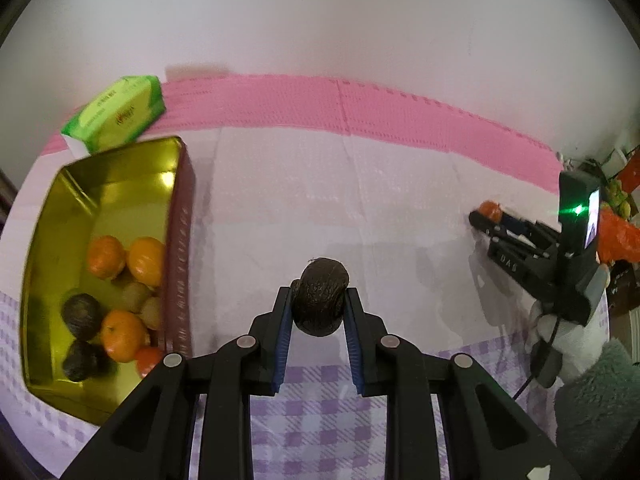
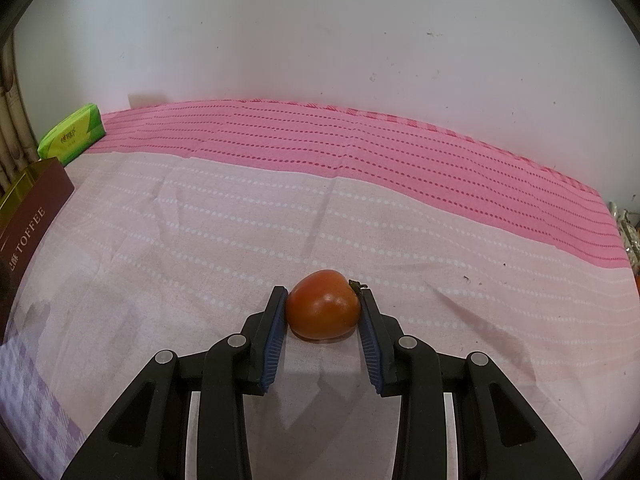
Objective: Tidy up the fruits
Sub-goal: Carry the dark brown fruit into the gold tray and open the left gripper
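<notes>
Left wrist: tin (image 1: 60, 184) holds four oranges (image 1: 105, 257).

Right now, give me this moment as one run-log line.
left gripper: shut on dark avocado | right gripper: shut on tomato, resting on cloth | tin: holds oranges, avocados

On the cloth (image 1: 400, 200) we find the tin (image 1: 52, 280) at nine o'clock, with oranges (image 1: 122, 335) and darker fruits (image 1: 82, 315) inside it. The packet (image 1: 116, 114) lies behind it at eleven. The tomato (image 2: 323, 305) rests at three o'clock.
</notes>
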